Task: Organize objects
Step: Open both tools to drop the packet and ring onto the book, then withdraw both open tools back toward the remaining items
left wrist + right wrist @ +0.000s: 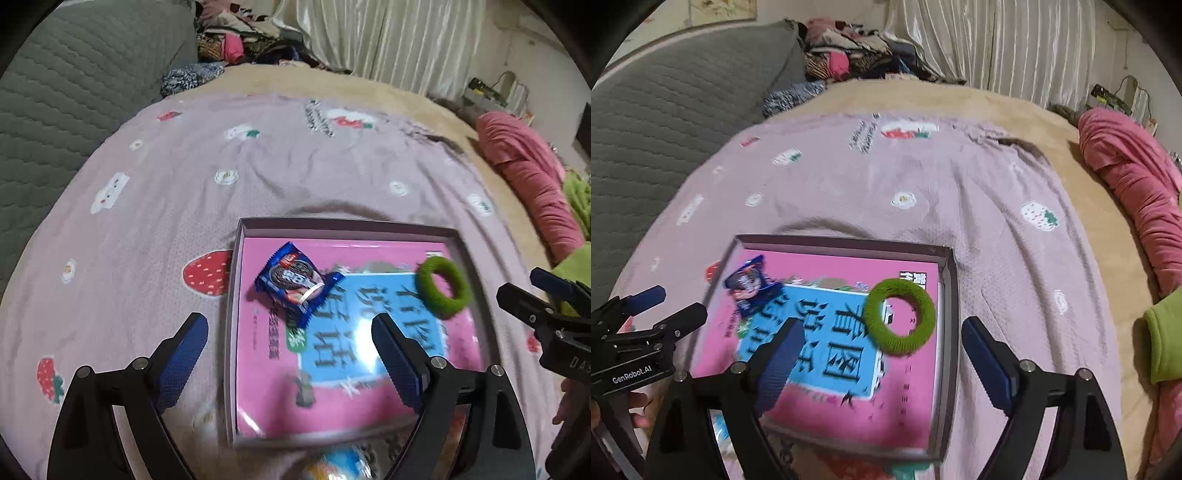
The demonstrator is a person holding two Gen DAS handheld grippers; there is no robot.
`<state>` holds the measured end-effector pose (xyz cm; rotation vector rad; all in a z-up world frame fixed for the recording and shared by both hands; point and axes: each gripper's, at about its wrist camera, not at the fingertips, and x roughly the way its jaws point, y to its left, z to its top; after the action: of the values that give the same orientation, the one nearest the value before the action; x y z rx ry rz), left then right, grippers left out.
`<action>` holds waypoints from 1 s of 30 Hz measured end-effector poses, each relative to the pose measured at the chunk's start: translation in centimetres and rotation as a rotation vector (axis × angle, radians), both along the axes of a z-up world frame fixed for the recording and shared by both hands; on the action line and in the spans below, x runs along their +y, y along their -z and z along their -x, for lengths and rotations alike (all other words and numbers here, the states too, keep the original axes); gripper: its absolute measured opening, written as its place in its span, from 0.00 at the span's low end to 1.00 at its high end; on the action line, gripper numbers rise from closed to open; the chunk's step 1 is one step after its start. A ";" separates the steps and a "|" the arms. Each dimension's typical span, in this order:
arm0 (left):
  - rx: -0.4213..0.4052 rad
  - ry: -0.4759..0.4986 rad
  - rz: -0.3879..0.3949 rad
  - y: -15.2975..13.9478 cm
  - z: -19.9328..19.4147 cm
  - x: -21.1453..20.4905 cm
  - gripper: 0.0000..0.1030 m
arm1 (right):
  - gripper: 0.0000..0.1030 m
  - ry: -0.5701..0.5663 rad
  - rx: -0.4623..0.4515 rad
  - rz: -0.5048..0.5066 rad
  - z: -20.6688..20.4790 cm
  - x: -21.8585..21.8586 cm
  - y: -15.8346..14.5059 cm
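Observation:
A shallow grey box (347,224) (846,242) lies on the bed with a pink and blue book (332,369) (846,373) flat inside it. A blue cookie packet (295,282) (751,286) lies on the book at the far left. A green fuzzy ring (443,288) (900,316) lies on the book at the far right. My left gripper (290,334) is open and empty above the box's near left part. My right gripper (882,341) is open and empty above the box's near right part, just short of the ring.
The box sits on a pink strawberry-print blanket (258,166) (1015,258) over a tan bedcover. A grey quilted headboard (55,92) is at the left, a pink rolled quilt (1137,177) at the right, a clothes pile (857,51) at the back. A colourful packet (340,465) lies at the box's near edge.

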<state>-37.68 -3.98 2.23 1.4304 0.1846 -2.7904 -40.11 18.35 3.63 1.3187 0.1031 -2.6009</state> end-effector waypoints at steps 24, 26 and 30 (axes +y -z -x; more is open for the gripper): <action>0.150 -0.015 0.094 -10.8 -15.7 -1.8 0.89 | 0.94 -0.075 0.172 0.001 -15.2 -0.8 -10.8; 0.162 -0.015 0.097 -11.2 -16.5 -1.7 0.89 | 0.95 -0.086 0.178 -0.007 -16.0 -1.0 -11.0; 0.165 -0.011 0.101 -11.2 -18.2 -1.5 0.89 | 0.95 -0.097 0.178 -0.007 -17.9 -1.2 -11.1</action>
<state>-19.47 -5.53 13.46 1.1754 0.0509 -2.8627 -22.23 17.17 14.68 1.0536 0.2001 -2.6317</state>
